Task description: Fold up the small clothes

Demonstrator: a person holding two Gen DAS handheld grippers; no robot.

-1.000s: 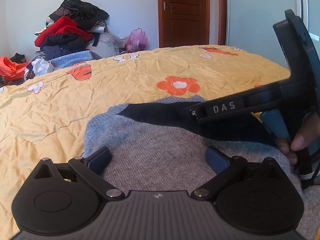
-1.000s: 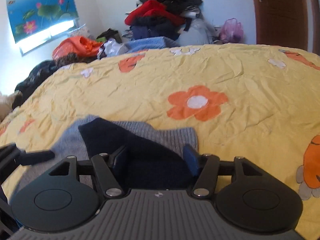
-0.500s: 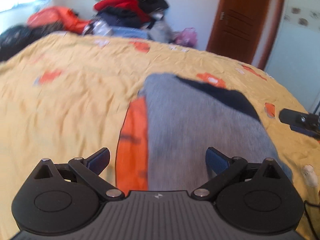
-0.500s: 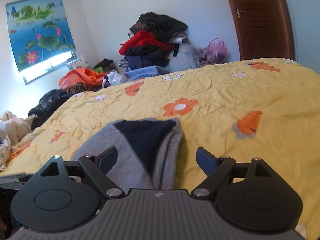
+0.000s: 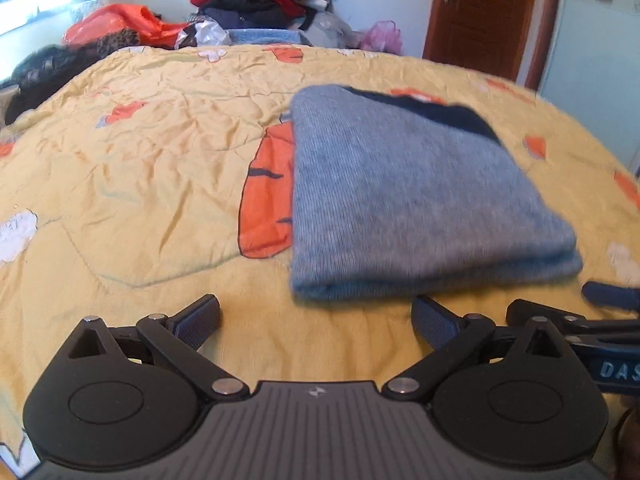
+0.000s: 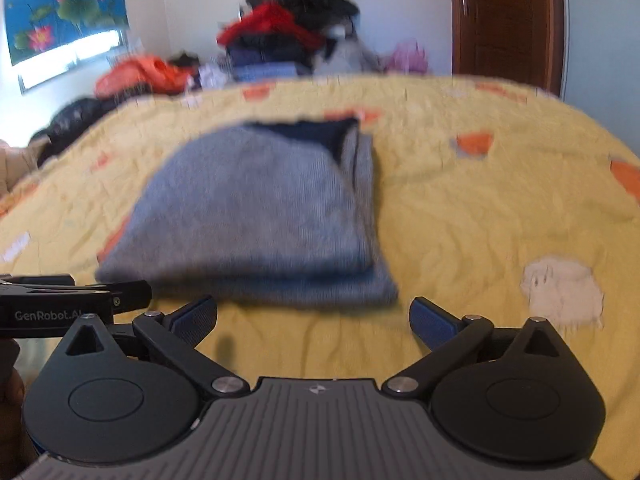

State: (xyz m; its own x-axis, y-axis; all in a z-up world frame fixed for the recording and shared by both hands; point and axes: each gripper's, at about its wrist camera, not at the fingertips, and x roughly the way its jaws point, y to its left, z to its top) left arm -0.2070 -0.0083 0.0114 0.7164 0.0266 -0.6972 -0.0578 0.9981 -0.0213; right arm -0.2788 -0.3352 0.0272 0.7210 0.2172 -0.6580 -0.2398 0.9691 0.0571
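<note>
A grey knit garment (image 5: 408, 192) with a dark navy part at its far edge lies folded in a flat rectangle on the yellow flowered bedspread (image 5: 152, 168). It also shows in the right wrist view (image 6: 260, 208). My left gripper (image 5: 316, 322) is open and empty, just short of the garment's near edge. My right gripper (image 6: 312, 320) is open and empty, also just short of the near edge. The right gripper's tip (image 5: 608, 296) shows at the right edge of the left wrist view. The left gripper's side (image 6: 72, 300) shows at the left of the right wrist view.
A heap of red, black and blue clothes (image 5: 260, 4) is piled beyond the far side of the bed, with an orange bag (image 5: 120, 28) to its left. A brown door (image 5: 484, 12) stands at the back right. A lotus picture (image 6: 64, 4) hangs by the window.
Both grippers have let go of the garment and drawn back toward me, so they now sit off its near edge. The garment lies folded and still.
</note>
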